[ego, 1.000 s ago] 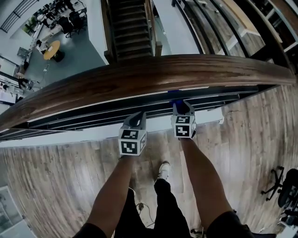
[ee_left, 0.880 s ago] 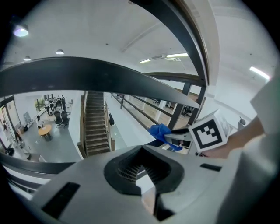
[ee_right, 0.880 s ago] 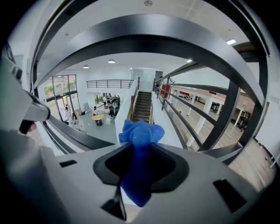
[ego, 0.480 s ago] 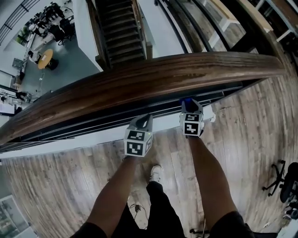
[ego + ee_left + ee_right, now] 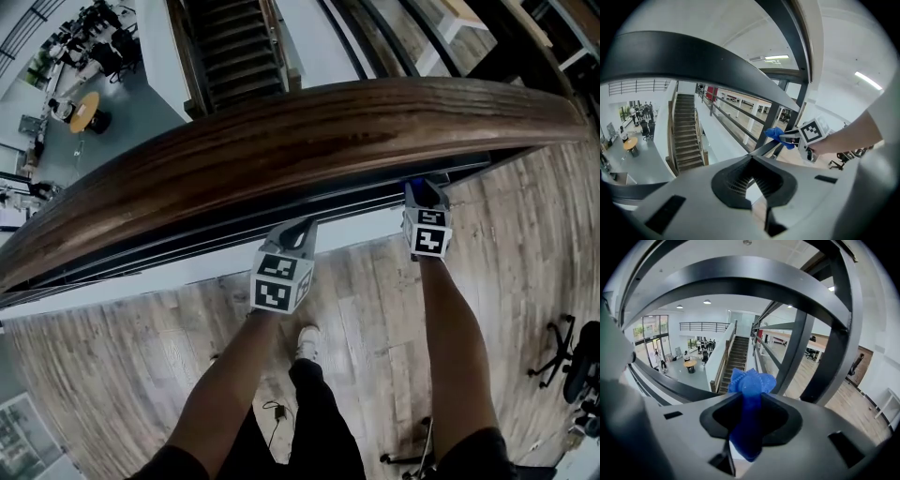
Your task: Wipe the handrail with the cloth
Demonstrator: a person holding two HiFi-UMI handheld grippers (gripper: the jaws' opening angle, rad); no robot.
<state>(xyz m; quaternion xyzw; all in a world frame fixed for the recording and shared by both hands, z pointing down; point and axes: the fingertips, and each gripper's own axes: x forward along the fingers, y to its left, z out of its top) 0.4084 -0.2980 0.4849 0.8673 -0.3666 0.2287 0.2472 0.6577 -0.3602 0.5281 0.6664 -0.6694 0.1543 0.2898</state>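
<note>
- Our right gripper is clamped on the blue cloth. The fold is pinched between the jaws and a bunched tuft stands proud of the tips. We judge it is held this way so that soft fabric, not hard plastic, meets the wood.
- Our left gripper has its jaws together with nothing between them. It hangs idle beside the working arm, and we judge it has no part in this step.
- In the left gripper view, the cloth's tuft pokes out ahead of the right gripper, just beside a dark metal post of the railing. We cannot tell whether it touches.
- From the head view, both grippers sit low on our side of the wooden handrail, tucked under its near edge. Only a sliver of blue shows there.
- The cloth is therefore beneath the rail and not on its top face. We judge either that the underside is being approached or that the wipe has not yet landed.
- To reach the broad upper surface, the right arm would need to lift and come over the edge.
- Past the rail, a staircase drops to a lower floor, so a firm pinch matters because a slipped cloth could fall through.
</note>
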